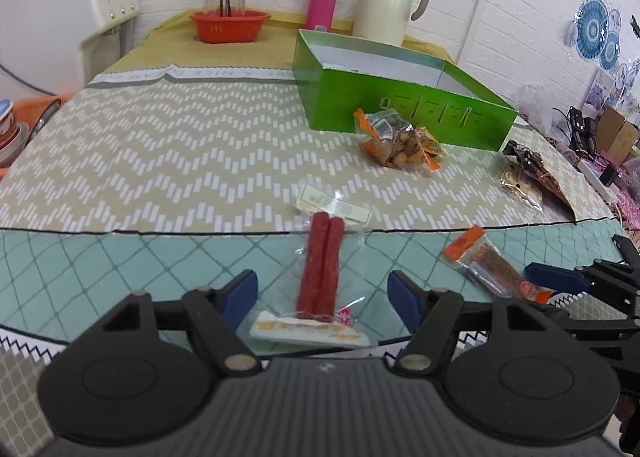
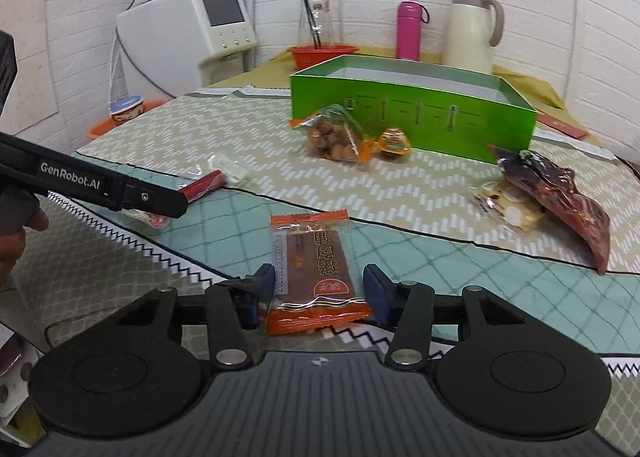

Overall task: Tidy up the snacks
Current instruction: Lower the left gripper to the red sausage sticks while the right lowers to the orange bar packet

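Both grippers low over the snacks, jaws apart.

The left gripper (image 1: 322, 293) straddles the red sausage pack (image 1: 322, 269) without touching it — the right gripper (image 2: 316, 291) brackets the orange snack bar (image 2: 314, 273), pads just beside its edges. The green box (image 2: 412, 109) sits beyond both.

On the table (image 2: 400, 193), the open box (image 2: 412, 117) stands toward the back, with the bowl (image 2: 320, 53), bottle (image 2: 409, 31) and jug (image 2: 472, 29) behind it. A bag of nuts (image 2: 334, 137) lies before the box. Nearer, the sausage pack (image 1: 322, 269) lies left of the flat snack bar (image 2: 314, 269).
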Action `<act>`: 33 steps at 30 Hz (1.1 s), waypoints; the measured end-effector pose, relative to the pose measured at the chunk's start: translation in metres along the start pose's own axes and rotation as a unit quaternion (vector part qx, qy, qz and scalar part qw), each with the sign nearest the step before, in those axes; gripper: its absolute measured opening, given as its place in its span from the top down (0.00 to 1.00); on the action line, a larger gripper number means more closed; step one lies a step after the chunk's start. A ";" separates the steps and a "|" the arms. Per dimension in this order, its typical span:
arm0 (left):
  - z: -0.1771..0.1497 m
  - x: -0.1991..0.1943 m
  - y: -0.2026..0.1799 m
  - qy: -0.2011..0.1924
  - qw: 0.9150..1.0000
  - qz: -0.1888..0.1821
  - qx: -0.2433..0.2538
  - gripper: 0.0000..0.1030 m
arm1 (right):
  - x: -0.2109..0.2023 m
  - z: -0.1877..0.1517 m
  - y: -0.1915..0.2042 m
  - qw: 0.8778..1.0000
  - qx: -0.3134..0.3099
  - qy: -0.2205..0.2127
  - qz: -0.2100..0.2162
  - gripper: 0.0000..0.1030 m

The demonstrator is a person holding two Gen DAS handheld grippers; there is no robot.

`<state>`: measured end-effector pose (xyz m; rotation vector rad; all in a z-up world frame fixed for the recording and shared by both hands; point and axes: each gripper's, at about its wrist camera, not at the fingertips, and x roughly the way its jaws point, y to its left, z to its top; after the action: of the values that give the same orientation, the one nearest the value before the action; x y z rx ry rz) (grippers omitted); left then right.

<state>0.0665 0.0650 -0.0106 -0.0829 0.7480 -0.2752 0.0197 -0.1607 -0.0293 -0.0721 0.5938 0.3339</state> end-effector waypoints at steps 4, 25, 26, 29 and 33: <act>0.005 0.010 -0.006 -0.008 0.999 0.021 0.023 0.32 | -0.001 -0.002 -0.002 1.000 0.006 -0.006 0.001 0.12; -0.012 0.001 -0.011 -0.034 0.996 0.057 0.062 0.39 | 0.007 0.000 0.000 1.000 -0.014 -0.009 -0.004 0.00; -0.012 0.001 -0.011 -0.036 0.996 0.056 0.058 0.39 | 0.008 0.000 0.001 1.000 -0.015 -0.009 -0.003 0.00; -0.011 0.001 -0.010 -0.036 0.997 0.044 0.057 0.57 | 0.008 0.001 0.001 1.000 -0.018 -0.008 -0.001 0.00; -0.011 0.002 -0.014 -0.035 0.996 0.044 0.068 0.57 | 0.009 0.003 0.002 1.000 -0.023 -0.007 0.003 0.04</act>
<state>0.0570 0.0512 -0.0174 0.0687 0.6599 -0.2380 0.0273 -0.1559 -0.0320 -0.1119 0.5736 0.3531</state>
